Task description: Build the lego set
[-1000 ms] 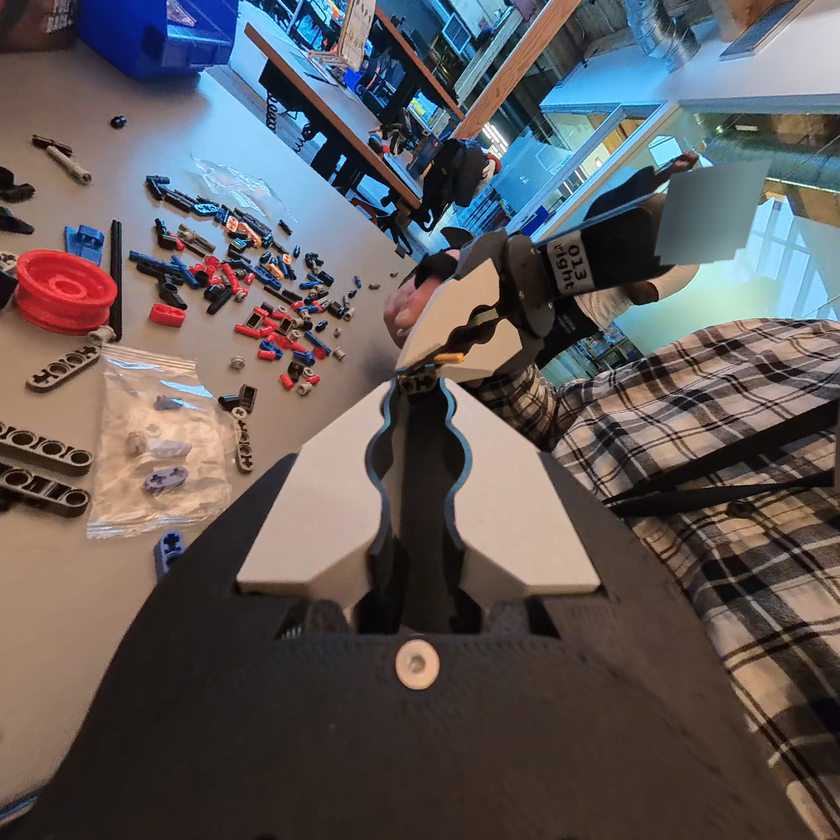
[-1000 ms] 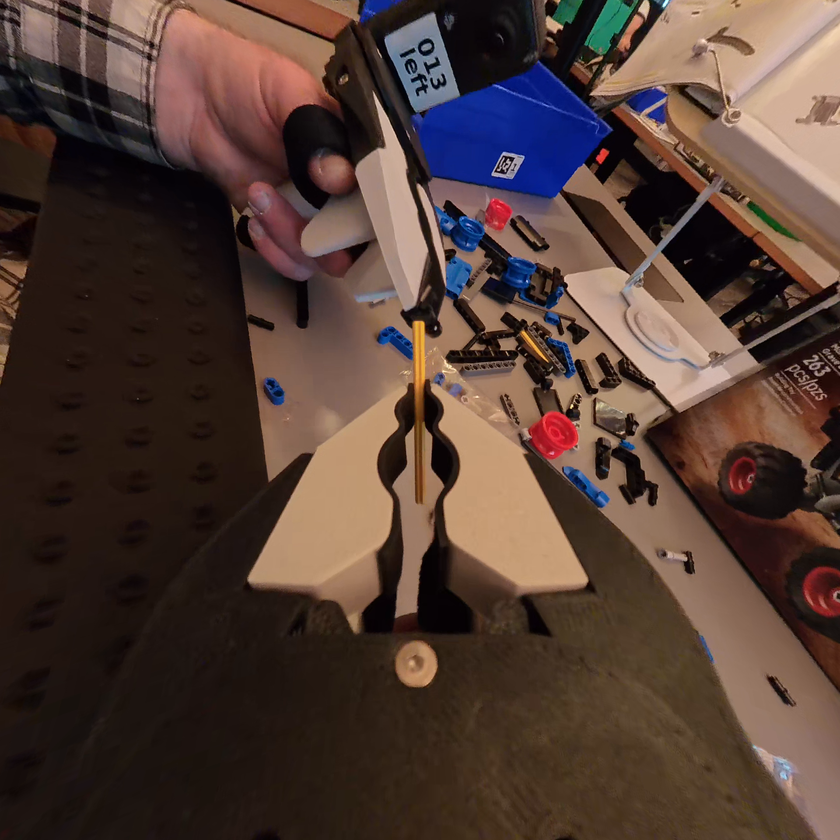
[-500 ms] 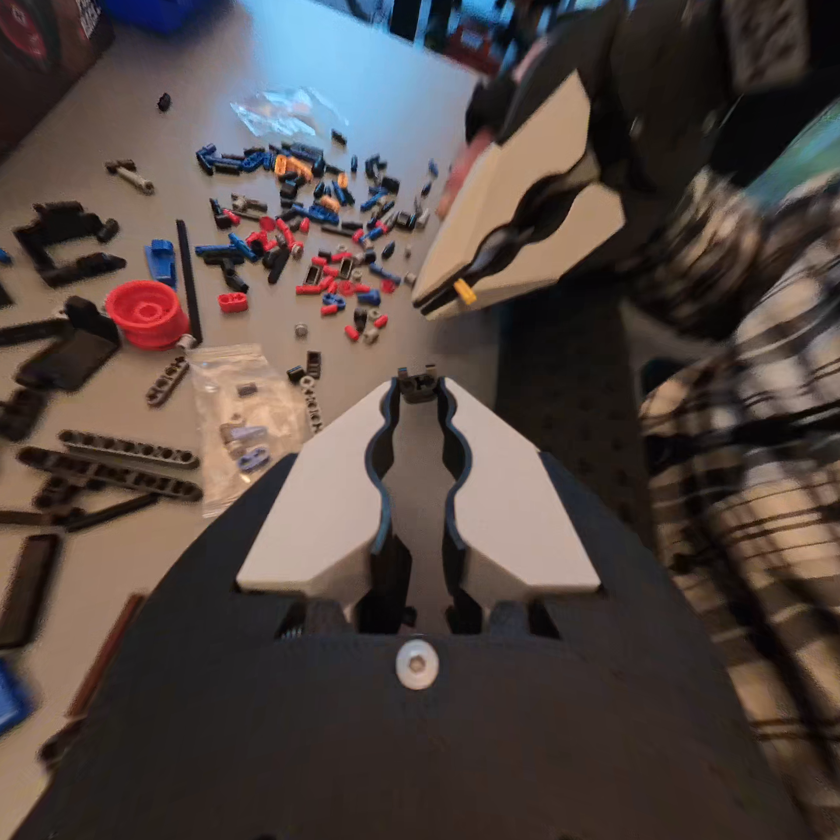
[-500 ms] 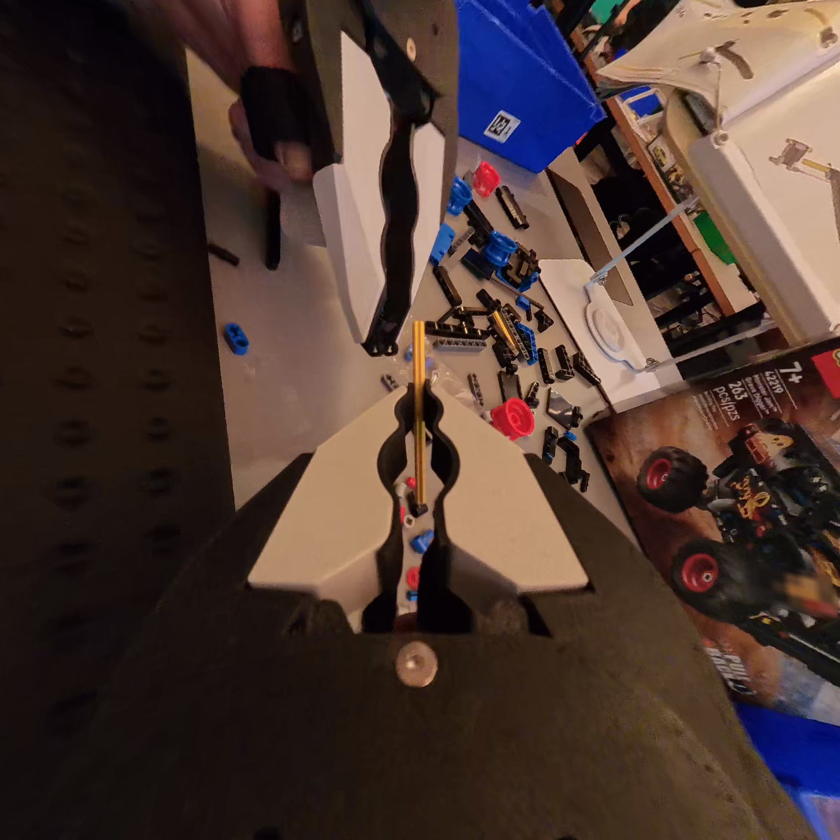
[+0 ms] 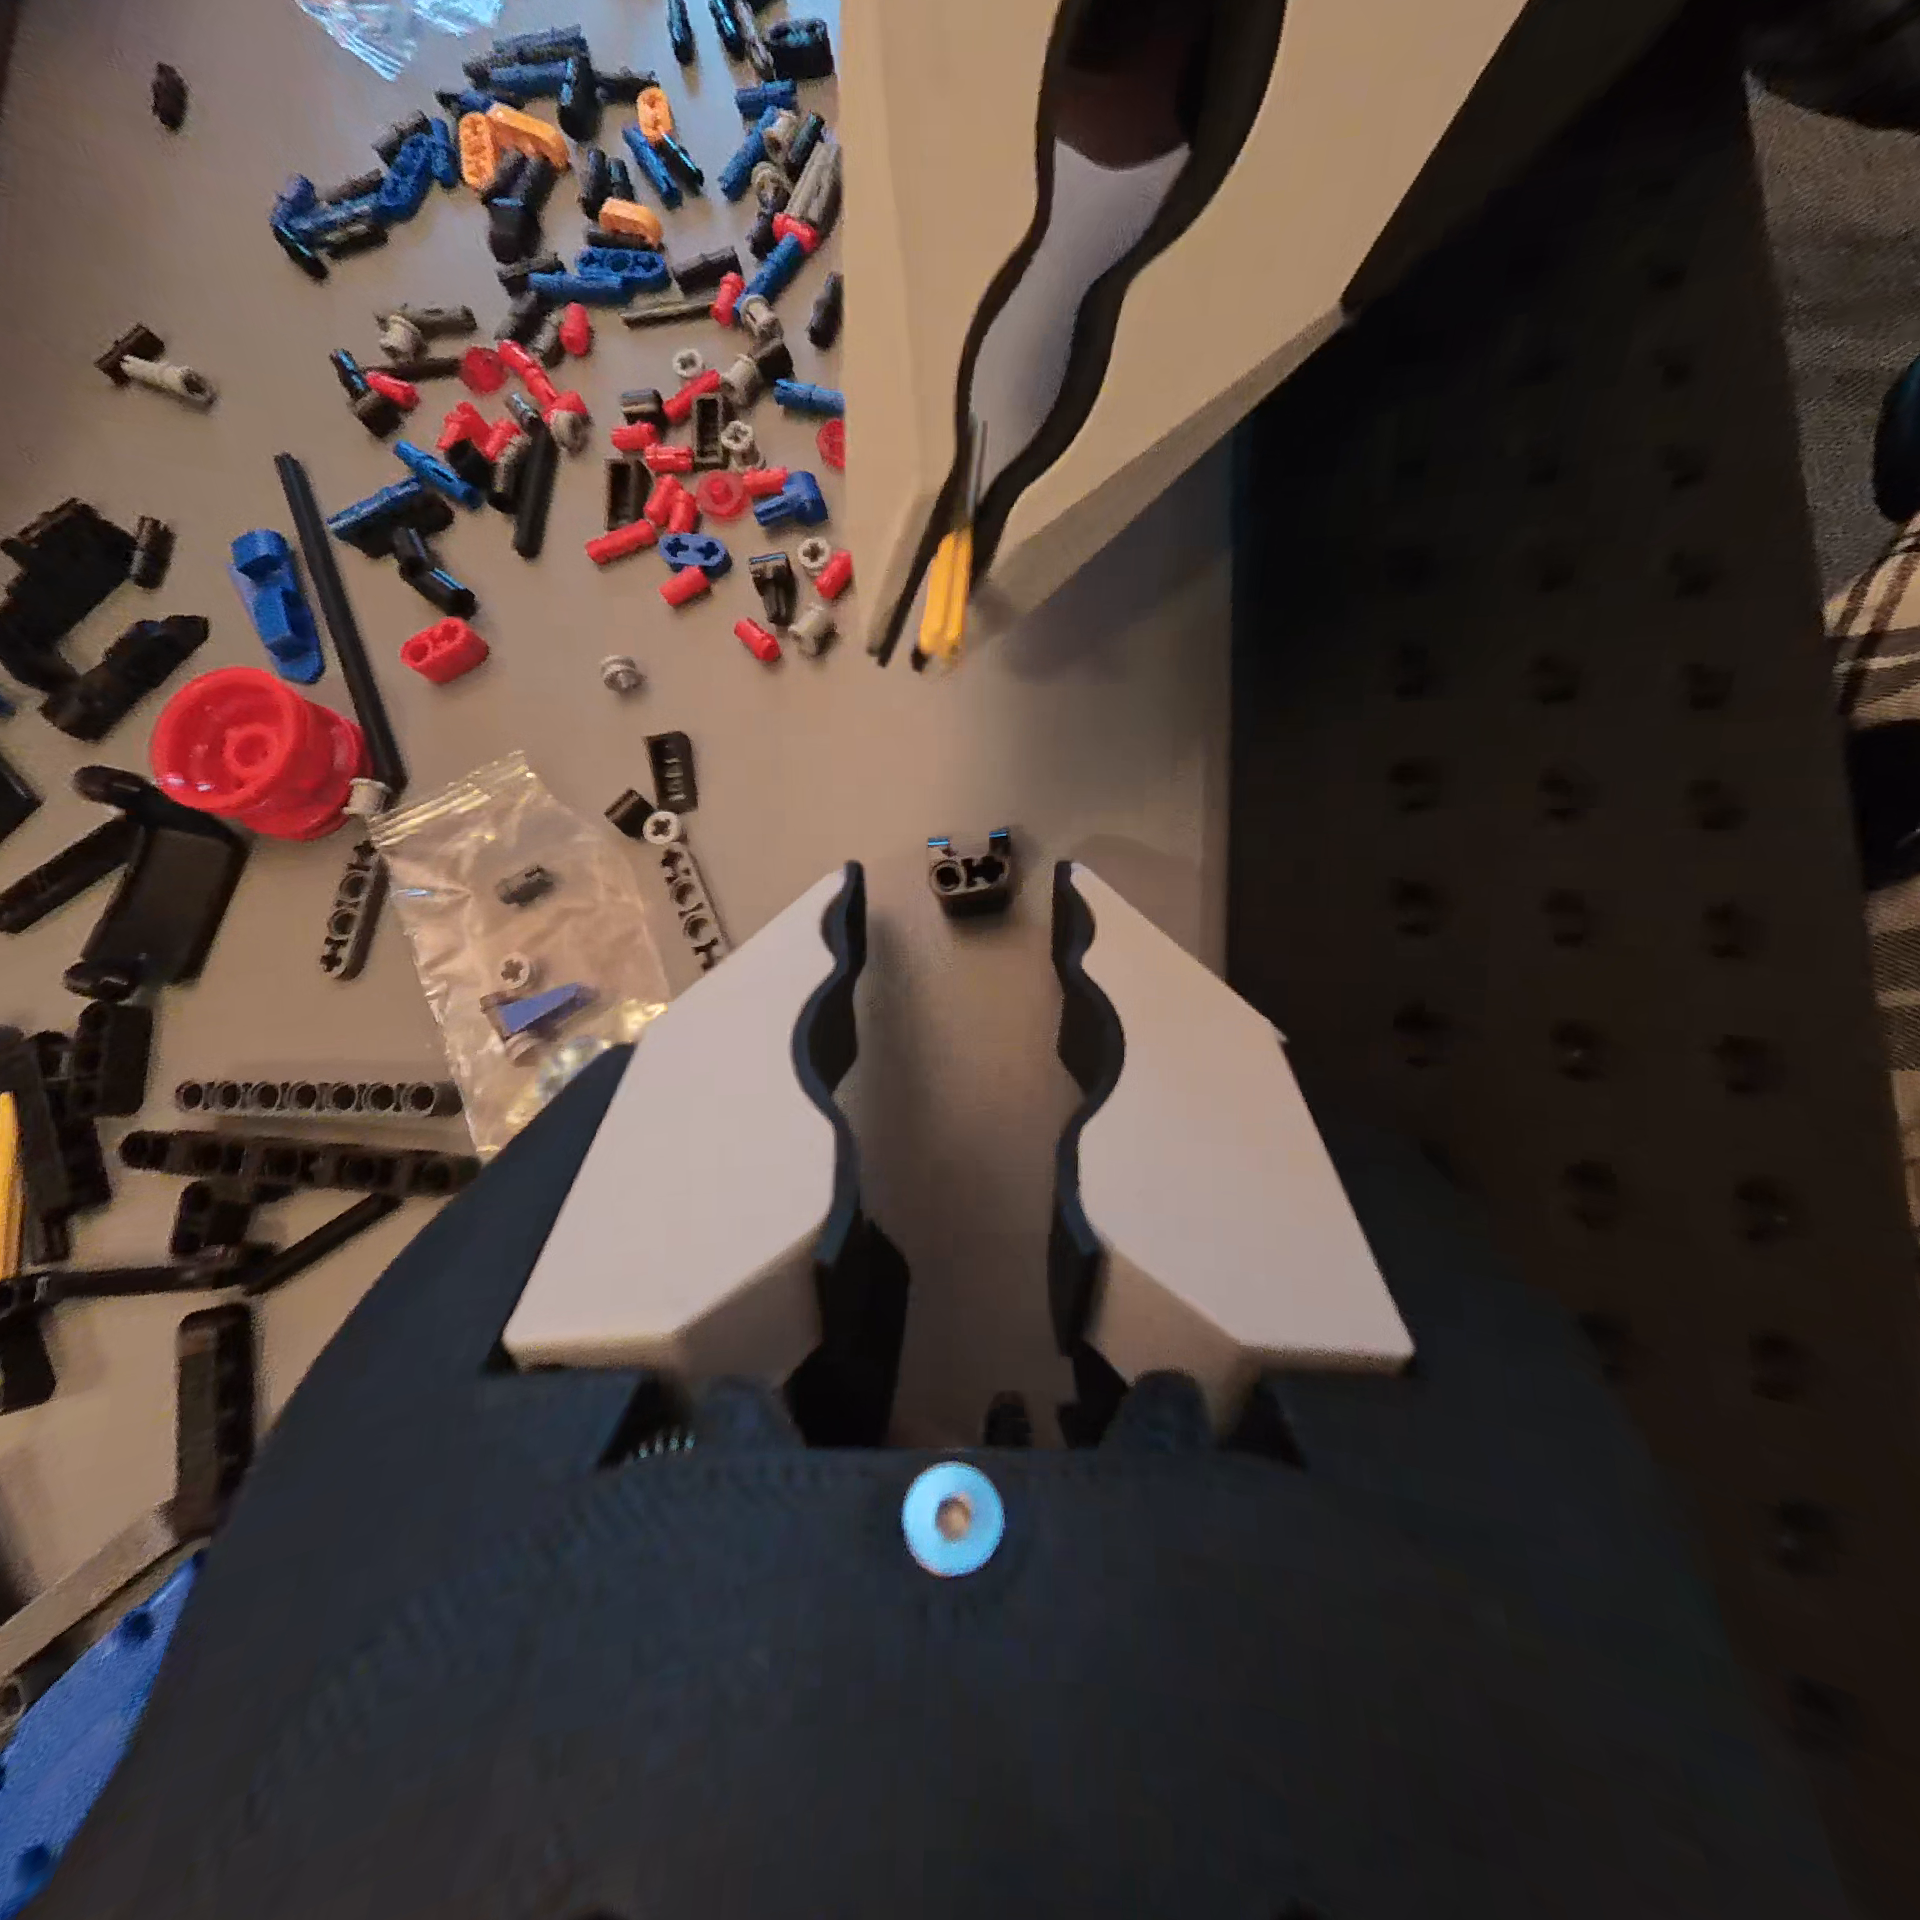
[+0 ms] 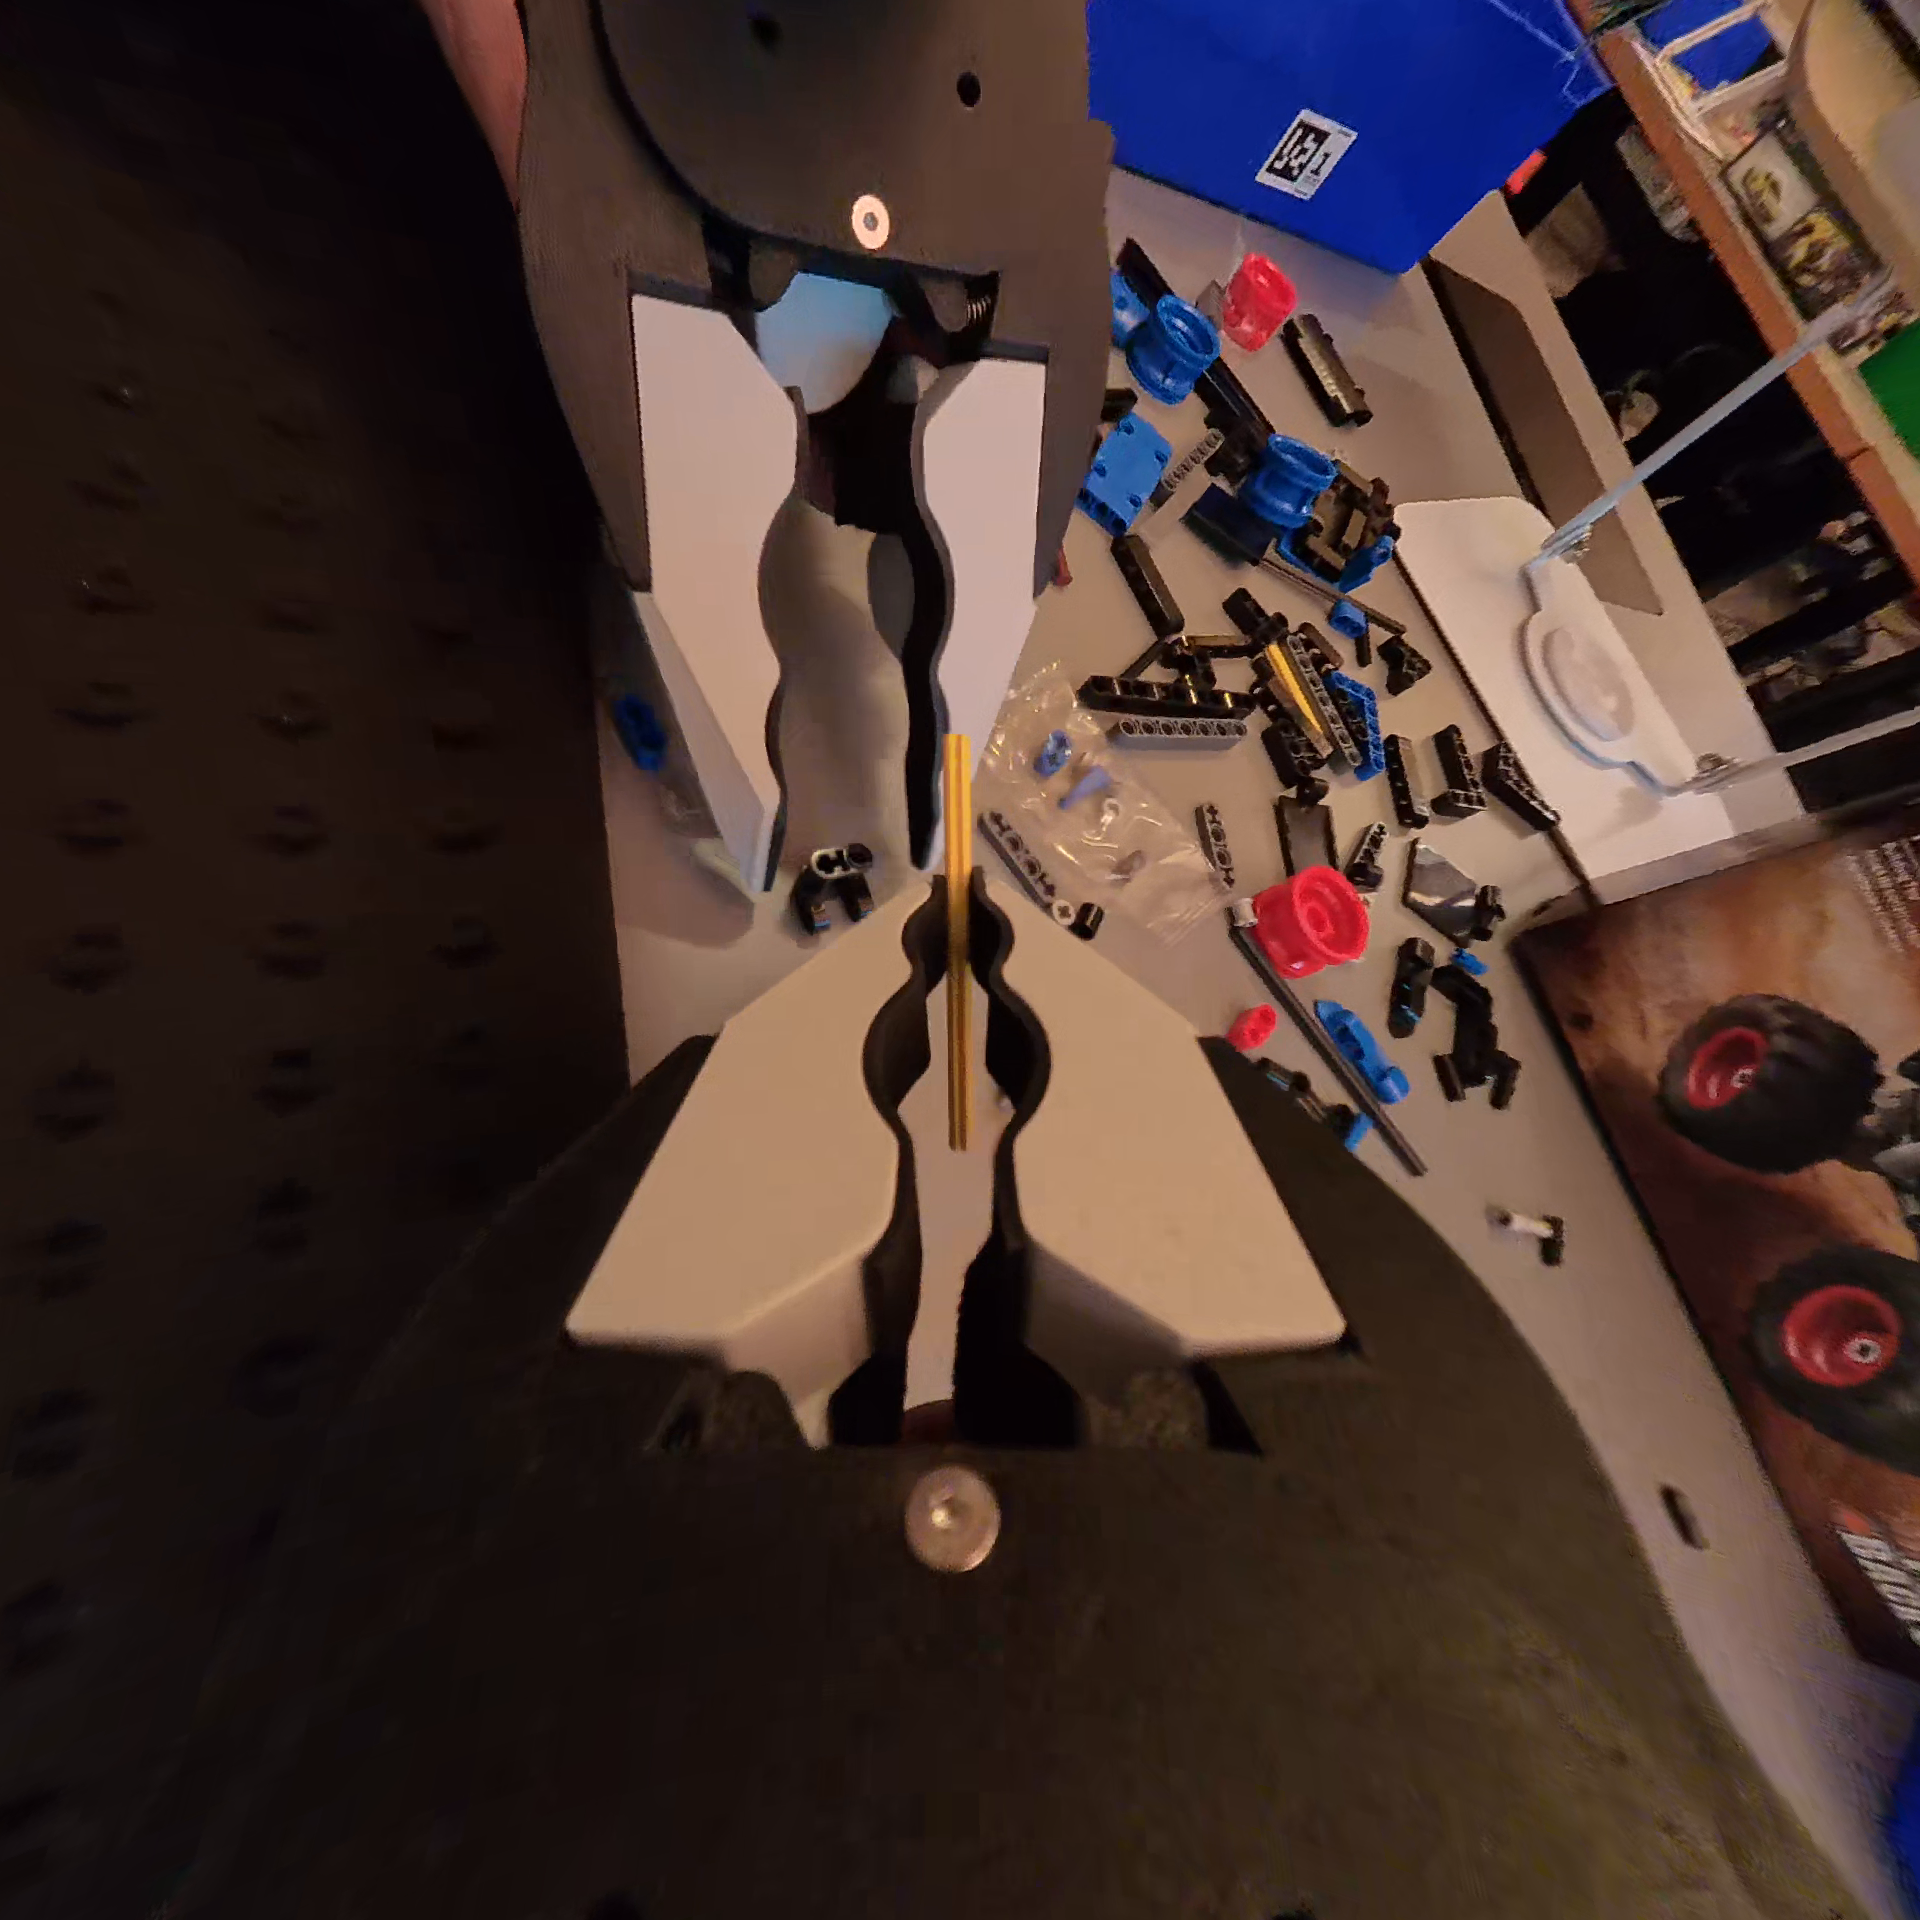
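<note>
My left gripper (image 5: 958, 883) is open just above the grey table (image 5: 1091, 727). A small black connector piece (image 5: 971, 878) lies on the table between its fingertips, touching neither pad. It also shows in the right wrist view (image 6: 834, 883), under the left gripper (image 6: 847, 857). My right gripper (image 6: 958, 891) is shut on a thin yellow axle (image 6: 957, 935) that sticks out past its tips. In the left wrist view the right gripper (image 5: 925, 644) hangs above the table with the yellow axle (image 5: 945, 597) in its tips.
Loose red, blue, black and orange pieces (image 5: 623, 416) cover the table's left. A red wheel hub (image 5: 249, 753) and a clear bag (image 5: 520, 935) lie nearby. A dark pegged mat (image 5: 1558, 935) lies right. A blue bin (image 6: 1330, 114) and the set's box (image 6: 1766, 1195) stand farther off. From the left gripper's tips to the red wheel hub (image 5: 249, 753) is close to 12 centimeters.
My left gripper came down to the table, opened and let go of the black connector, which now lies between its fingers. The right gripper kept the yellow axle and moved closer over the left.
</note>
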Motion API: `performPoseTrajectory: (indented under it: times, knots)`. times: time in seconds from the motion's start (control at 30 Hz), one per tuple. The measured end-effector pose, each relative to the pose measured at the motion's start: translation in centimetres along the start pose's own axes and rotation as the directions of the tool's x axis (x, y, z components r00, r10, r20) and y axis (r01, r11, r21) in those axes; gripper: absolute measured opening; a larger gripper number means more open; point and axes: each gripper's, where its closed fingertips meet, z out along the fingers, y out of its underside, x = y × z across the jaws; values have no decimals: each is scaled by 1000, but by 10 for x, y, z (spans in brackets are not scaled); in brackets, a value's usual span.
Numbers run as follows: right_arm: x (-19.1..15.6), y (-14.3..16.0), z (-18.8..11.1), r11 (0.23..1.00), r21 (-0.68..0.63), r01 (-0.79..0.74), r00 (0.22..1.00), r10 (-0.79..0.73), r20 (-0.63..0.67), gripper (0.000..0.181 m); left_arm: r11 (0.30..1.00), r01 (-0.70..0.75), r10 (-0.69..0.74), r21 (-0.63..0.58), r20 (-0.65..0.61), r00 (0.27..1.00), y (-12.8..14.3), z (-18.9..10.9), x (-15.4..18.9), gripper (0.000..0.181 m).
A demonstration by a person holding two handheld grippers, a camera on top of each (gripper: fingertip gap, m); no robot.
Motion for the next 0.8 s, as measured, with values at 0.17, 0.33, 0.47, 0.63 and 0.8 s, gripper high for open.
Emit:
performPoseTrajectory:
  times: [0.17,0.33,0.47,0.63,0.8]
  knots:
    - [2,-3,2,1000,-15,4,1000,-4,-8,2,983,-10,8,185,11,1000,-34,-27,-1,20]
    - [4,-14,5,999,-15,45,999,-46,-29,2,963,17,-21,271,11,1000,-47,-40,-3,2]
    - [7,-18,8,996,-31,79,996,-80,-46,2,963,1,-14,270,47,999,-46,-46,-6,2]
    - [8,-29,10,993,-33,110,992,-112,-52,2,956,-78,52,282,100,994,-51,-58,-6,2]
    - [9,-37,10,992,-30,120,991,-121,-48,2,932,-93,55,350,115,992,-61,-75,-3,2]
